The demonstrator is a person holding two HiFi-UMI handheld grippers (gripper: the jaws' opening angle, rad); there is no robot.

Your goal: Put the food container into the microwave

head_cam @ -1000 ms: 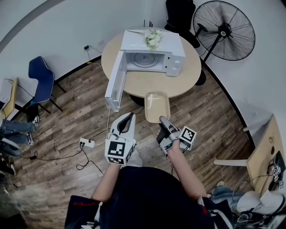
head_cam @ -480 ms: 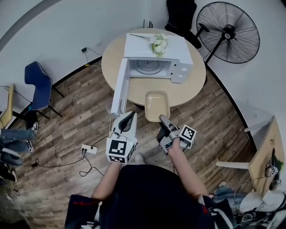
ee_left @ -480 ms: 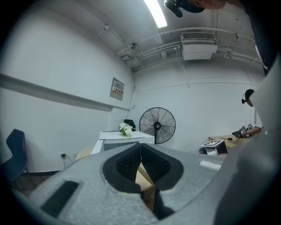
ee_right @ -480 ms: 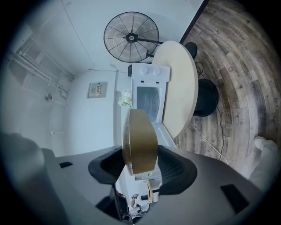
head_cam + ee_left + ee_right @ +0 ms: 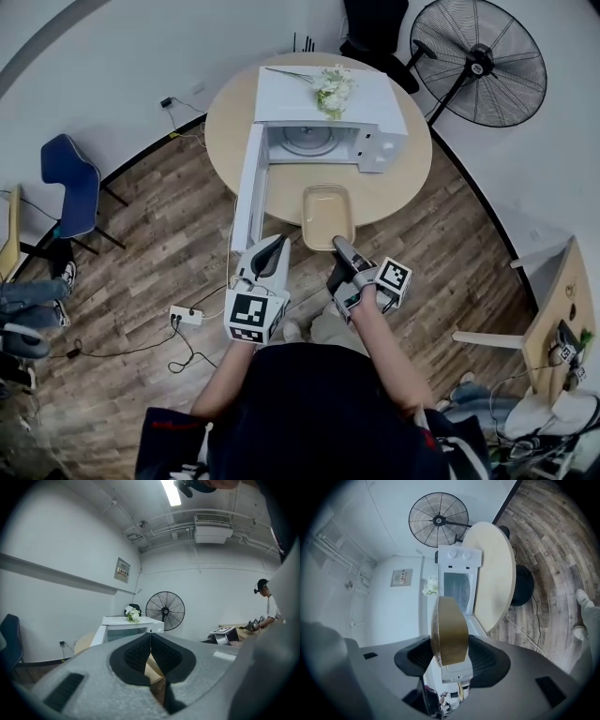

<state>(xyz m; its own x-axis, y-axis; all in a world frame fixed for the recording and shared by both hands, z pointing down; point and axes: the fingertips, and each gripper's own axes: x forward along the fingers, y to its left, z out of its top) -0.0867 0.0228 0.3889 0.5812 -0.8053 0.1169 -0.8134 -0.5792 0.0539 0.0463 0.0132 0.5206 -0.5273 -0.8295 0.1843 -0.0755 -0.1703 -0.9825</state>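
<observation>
Round table [image 5: 403,183] fills the middle of the head view, and on it sits the white microwave [image 5: 291,94], its door [image 5: 247,192] swung wide open toward the person. A big black fan [image 5: 483,61] stands off to the right, a blue chair [image 5: 61,173] to the left on the wooden floor. And there's the food container [image 5: 328,216], tan and shallow, out over the table's near edge, right in front of the open cavity but not inside it. The right gripper [image 5: 339,248] has it: jaws clamped on the container's near rim. The left gripper [image 5: 275,246] hangs beside the door, jaws pressed together on nothing. White flowers [image 5: 334,86] top the microwave.
</observation>
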